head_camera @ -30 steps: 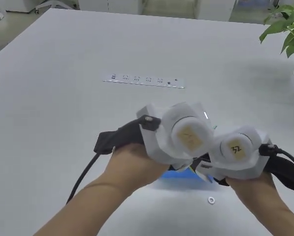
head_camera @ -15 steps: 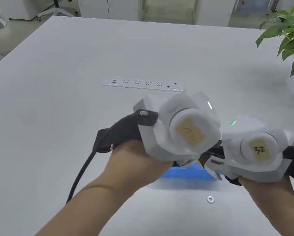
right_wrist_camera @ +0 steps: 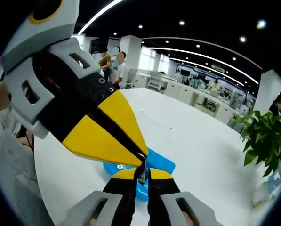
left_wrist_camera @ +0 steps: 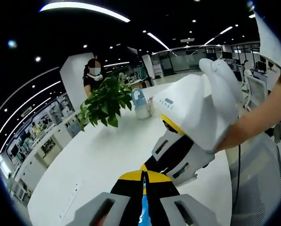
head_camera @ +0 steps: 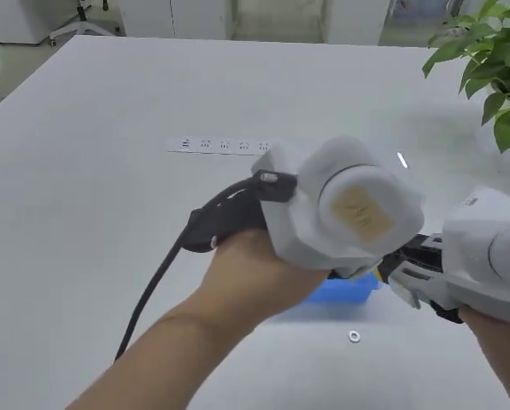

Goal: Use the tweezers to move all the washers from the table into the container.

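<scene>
My left gripper and right gripper meet tip to tip just above the blue container, and both sets of jaws are pressed together. A thin dark sliver shows between the right gripper's yellow tips; I cannot tell what it is. In the head view, the white bodies of both grippers hide the tips and most of the container. One small metal washer lies on the white table, just in front of the container and apart from both grippers.
A white power strip lies flat farther back on the table. A leafy green plant stands at the far right, also seen as a plant beyond the container. A black cable trails from the left gripper.
Both grippers have shifted to the right over the table, the right one farther, now partly at the view's edge. The washer has stayed where it was.
</scene>
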Demonstrator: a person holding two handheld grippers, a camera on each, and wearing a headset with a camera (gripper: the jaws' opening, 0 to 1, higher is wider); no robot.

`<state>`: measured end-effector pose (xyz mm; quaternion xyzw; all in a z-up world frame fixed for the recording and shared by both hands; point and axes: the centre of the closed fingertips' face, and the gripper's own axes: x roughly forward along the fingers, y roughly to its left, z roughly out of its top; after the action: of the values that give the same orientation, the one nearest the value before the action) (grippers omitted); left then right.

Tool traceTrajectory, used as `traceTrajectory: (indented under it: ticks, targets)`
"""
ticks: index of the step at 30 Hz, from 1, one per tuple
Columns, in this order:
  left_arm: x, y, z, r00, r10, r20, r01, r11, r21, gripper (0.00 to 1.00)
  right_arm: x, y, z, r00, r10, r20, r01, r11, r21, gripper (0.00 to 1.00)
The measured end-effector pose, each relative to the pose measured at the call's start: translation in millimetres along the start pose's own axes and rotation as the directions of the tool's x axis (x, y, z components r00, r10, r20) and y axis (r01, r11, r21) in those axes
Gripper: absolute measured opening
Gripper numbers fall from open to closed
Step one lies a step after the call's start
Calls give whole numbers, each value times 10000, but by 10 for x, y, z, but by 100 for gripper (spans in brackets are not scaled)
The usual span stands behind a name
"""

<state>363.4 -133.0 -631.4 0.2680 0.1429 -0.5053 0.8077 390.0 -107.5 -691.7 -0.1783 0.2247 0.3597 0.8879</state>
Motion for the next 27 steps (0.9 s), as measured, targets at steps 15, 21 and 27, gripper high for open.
traceTrajectory:
  ticks: [15,21,27]
  targets:
    - [238,-299,-102,9958,-879,-254,883,9960,145,0,-80,15,-410,9977,-90,-667,128,9983,564,5]
    - [322,-369,-170,9931,-1099,-398,1108,9936,219,0,-53,25,-528,9959,-12,-903,71,9978,661,5]
    - [358,-404,-265,9908,-1237,-547,1239,9923,0,0,-2,70,-635,9942,246,-1051,-142,9951,982,5]
